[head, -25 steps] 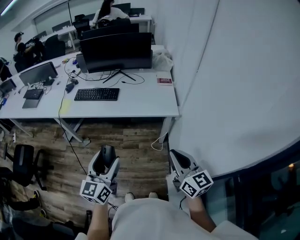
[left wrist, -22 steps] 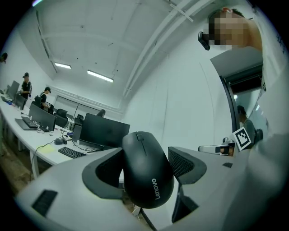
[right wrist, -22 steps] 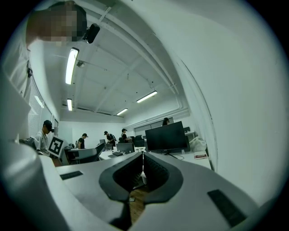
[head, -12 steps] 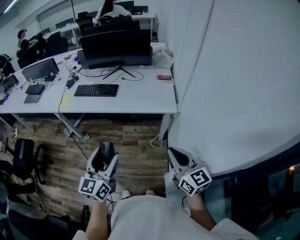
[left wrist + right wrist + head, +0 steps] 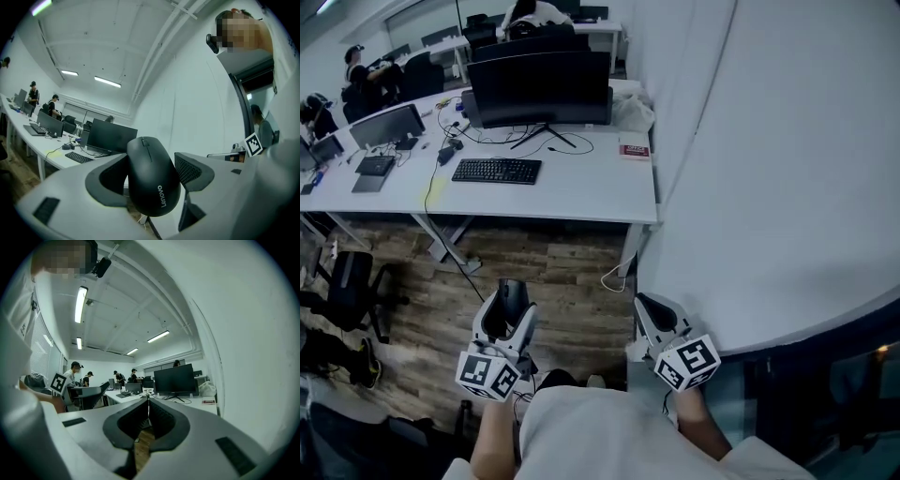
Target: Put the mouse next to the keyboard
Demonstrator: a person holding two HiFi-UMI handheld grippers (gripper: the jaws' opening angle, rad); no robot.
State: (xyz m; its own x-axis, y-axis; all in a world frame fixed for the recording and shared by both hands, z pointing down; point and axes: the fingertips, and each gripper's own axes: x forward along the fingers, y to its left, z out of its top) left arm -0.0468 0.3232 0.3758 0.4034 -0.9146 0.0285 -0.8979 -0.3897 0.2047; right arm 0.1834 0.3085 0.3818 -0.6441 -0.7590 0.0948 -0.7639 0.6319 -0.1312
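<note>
A black Lenovo mouse (image 5: 152,180) is clamped between the jaws of my left gripper (image 5: 152,176), which is held low over the wooden floor at the lower left of the head view (image 5: 509,314). The same mouse (image 5: 513,296) shows as a dark lump at the tip there. My right gripper (image 5: 649,314) hangs beside it, shut and empty; in its own view the gripper (image 5: 148,414) has its jaw tips meeting. The black keyboard (image 5: 497,171) lies on the white desk (image 5: 581,192) ahead, in front of a large dark monitor (image 5: 542,89).
A curved white wall (image 5: 769,169) runs along my right. A red booklet (image 5: 633,150) and a white bag (image 5: 630,111) sit at the desk's right end. Cables (image 5: 441,187) hang off the desk. A black office chair (image 5: 352,291) stands at left. People sit at far desks.
The desk and keyboard have shifted slightly in the head view as I move. Both grippers keep their places and their states; the mouse stays held.
</note>
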